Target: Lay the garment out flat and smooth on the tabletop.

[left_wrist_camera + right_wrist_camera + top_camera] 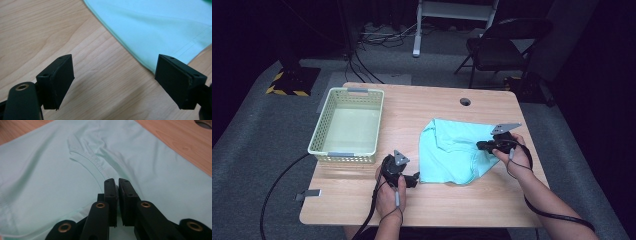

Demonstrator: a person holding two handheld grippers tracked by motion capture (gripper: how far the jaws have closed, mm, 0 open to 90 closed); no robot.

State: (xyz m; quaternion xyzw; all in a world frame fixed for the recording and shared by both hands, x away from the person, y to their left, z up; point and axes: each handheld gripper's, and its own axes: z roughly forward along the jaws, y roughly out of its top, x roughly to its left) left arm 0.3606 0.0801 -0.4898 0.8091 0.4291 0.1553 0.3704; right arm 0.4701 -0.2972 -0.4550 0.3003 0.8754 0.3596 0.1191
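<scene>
A mint-green garment (452, 145) lies crumpled on the right half of the wooden table (412, 102). My right gripper (482, 146) rests on the garment's right side. In the right gripper view its jaws (118, 185) stand pressed together, with a thin fold of the garment (50, 182) pinched between the pads. My left gripper (414, 179) sits low over the wood at the garment's near left corner. Its jaws (115, 80) are wide apart above bare table, and the garment's hem (155, 25) lies just ahead of them, untouched.
A pale yellow plastic basket (343, 156) stands at the table's left, with nothing in it. A round cable hole (465, 101) sits near the far edge. A black folding chair (507, 45) stands beyond the table on the grey floor.
</scene>
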